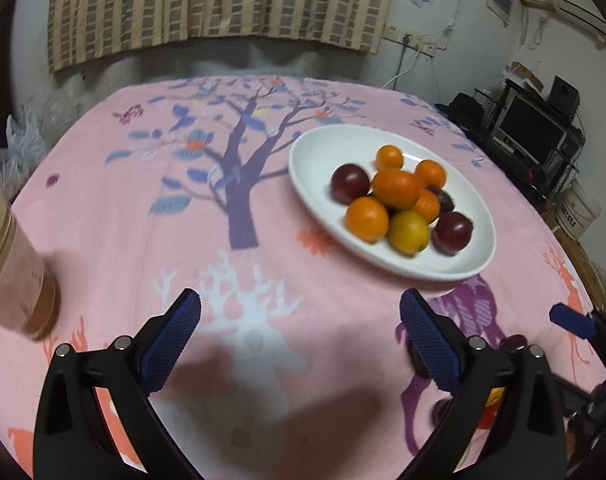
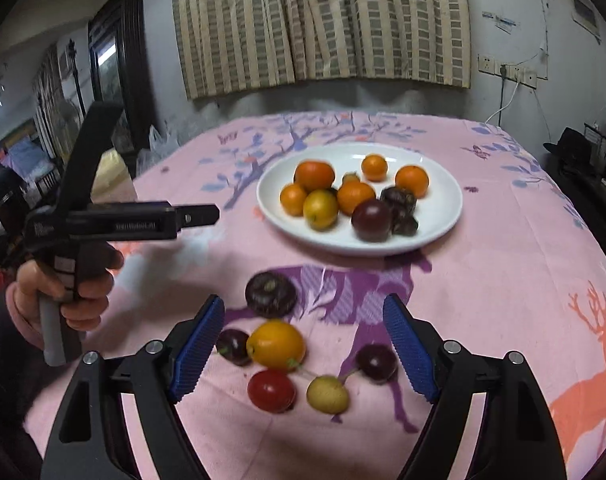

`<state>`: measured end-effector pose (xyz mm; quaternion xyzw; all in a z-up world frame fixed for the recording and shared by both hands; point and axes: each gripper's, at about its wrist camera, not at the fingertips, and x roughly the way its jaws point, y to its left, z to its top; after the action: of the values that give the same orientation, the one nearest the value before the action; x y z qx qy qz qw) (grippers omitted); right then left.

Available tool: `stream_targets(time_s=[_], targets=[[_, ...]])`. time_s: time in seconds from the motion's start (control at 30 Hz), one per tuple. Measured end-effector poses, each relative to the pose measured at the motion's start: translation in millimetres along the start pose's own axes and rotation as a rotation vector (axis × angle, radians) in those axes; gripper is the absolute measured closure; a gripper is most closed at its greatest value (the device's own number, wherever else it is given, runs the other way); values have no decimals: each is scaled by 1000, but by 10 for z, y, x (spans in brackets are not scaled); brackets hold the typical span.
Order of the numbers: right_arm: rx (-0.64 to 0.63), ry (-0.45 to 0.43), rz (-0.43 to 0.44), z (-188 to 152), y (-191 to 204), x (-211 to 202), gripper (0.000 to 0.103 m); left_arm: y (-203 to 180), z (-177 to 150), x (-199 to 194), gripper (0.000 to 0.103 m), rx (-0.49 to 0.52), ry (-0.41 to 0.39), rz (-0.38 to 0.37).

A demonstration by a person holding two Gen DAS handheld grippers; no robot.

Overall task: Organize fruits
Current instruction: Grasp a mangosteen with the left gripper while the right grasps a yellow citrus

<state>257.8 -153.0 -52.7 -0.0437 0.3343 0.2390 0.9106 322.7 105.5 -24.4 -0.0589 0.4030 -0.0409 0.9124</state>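
Note:
A white plate on the pink tablecloth holds several oranges and dark plums. Loose fruit lies on the cloth in front of my right gripper: a dark plum, an orange fruit, a red cherry, a yellow cherry and two dark cherries. My right gripper is open and empty just above them. My left gripper is open and empty over bare cloth, left of the plate; it also shows in the right wrist view.
A beige jar stands at the table's left edge. A wall with striped curtains is behind the table. Shelves with a monitor and a white bucket stand to the right.

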Motion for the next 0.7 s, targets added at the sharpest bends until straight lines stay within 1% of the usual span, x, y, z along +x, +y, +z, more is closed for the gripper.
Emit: stream_targets(time_s=[0.03,0.13,0.27,0.33,0.37,0.47,0.57,0.63,0.7], targets=[[6,19,3,-1,24,34,36,15,-22,23,5,-4,10,6],[20,66,17,4,85,116,46,65,-67,33,5,-23,26,20],[3,138,-6,-23,182,275,52,126,-82,-10,5,-68,30,-11],[6,161,-19,-42,195,332,56,128,-84,-39,5,-73,27,-15],[15,158,-22,-38,185,337,56,118,-87,-51,5,-73,24,-17],[64,185,-10,-25,111,380,58,93,-85,-84,5,-69,19,-23],[95,208,19,-21,37,417,60,74,-88,-108,5,-69,16,-29],[140,228,70,-19,-33,450,64,66,-91,-116,5,-69,16,-33],[181,242,102,-19,-95,470,65,70,-87,-119,5,-70,15,-31]])
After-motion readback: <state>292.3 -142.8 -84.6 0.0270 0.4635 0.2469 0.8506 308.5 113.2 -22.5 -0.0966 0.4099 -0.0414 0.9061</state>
